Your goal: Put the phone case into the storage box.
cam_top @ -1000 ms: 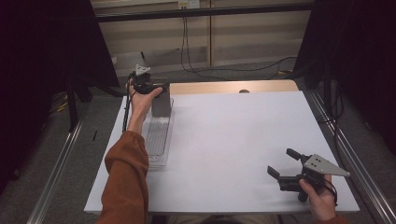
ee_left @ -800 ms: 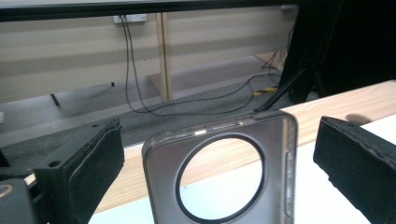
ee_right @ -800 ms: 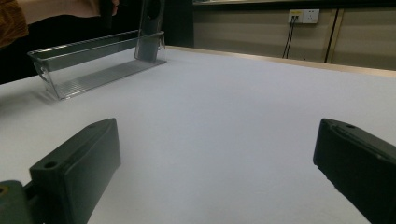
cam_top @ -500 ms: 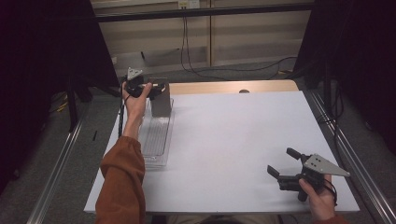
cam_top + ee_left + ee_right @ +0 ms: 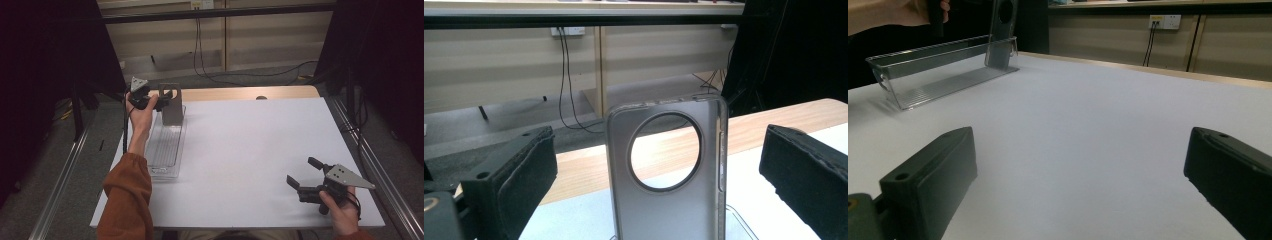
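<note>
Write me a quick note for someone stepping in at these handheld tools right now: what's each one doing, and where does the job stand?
Left gripper: open, its fingers either side of the grey phone case, not closed on it.
Right gripper: open, holding nothing, low over the white table at its near right.
The case stands upright at the far end of the clear tray.
Left to do: probably close on the case, then lift it.

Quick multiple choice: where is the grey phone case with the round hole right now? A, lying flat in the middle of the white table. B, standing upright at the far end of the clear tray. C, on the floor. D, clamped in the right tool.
B: the phone case stands upright at the far end of the clear tray, between the open jaws of the left tool.
</note>
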Demonstrator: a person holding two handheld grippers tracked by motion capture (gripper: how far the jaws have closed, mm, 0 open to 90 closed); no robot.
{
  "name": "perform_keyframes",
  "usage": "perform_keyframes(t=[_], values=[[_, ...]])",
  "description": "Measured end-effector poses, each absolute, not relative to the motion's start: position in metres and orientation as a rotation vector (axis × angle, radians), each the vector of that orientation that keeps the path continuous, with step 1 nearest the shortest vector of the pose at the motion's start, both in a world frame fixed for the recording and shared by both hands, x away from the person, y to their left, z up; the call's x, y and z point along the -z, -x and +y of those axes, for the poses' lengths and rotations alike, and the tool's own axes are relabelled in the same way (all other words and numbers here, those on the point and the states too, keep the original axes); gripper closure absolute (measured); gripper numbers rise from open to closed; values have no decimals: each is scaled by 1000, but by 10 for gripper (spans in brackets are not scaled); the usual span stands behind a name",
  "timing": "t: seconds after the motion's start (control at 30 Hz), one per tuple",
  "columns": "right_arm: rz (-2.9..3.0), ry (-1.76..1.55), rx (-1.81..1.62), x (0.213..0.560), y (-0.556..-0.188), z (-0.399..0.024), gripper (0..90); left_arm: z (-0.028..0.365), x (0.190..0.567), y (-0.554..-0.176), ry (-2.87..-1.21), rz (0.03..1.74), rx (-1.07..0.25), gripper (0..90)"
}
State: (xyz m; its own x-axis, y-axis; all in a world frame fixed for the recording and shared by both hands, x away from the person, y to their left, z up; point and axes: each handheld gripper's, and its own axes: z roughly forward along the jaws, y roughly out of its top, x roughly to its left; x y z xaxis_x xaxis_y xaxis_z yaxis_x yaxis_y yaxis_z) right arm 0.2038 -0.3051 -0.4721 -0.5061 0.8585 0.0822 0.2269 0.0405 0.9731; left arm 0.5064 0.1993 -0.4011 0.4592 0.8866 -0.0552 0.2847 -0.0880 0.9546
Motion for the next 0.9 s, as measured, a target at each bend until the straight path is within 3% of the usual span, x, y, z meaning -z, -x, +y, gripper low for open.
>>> perform_keyframes(t=[0.9], values=[[1760,-1122,-1481,473,-204,-308,4,186,408,-466,-1624,914,-622,38]])
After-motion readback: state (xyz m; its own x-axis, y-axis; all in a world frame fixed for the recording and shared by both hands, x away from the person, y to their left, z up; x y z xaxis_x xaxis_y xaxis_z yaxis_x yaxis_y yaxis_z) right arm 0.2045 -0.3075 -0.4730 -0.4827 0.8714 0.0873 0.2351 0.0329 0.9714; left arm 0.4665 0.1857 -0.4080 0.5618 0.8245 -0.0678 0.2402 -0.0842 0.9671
